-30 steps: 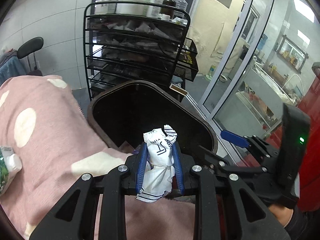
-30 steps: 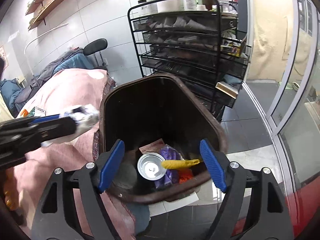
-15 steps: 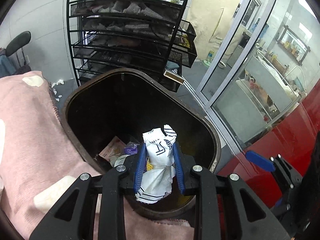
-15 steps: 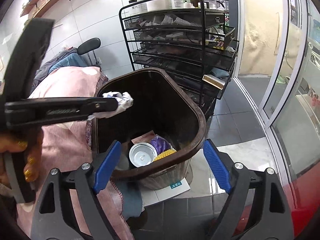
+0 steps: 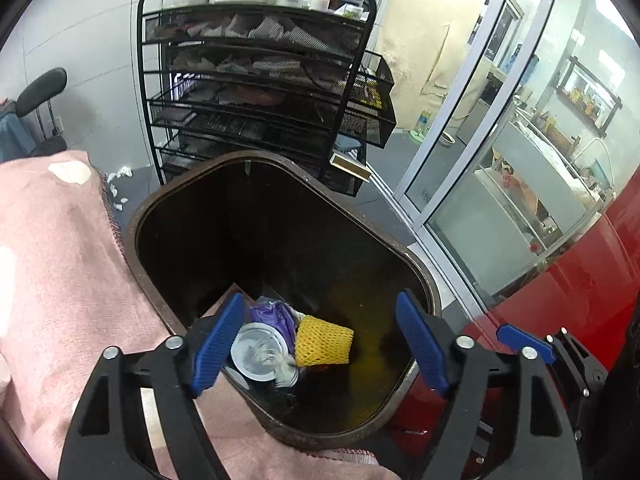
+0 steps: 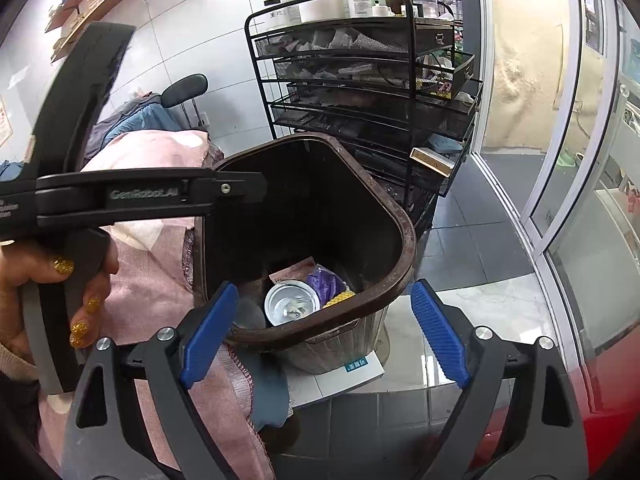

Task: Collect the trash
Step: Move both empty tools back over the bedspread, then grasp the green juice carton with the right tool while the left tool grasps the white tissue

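Beside the wire rack (image 5: 256,92), our left gripper (image 5: 320,344), jaws opening, has dropped its wrapper into the bin (image 5: 420,276); right gripper (image 6: 324,336) empty, opening.

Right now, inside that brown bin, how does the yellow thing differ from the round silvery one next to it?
The yellow foam net is a soft mesh sleeve lying on its side; the silvery lid is a flat, smooth disc facing up. The net is bright yellow, the lid pale and shiny. Both lie side by side at the bottom of the bin.
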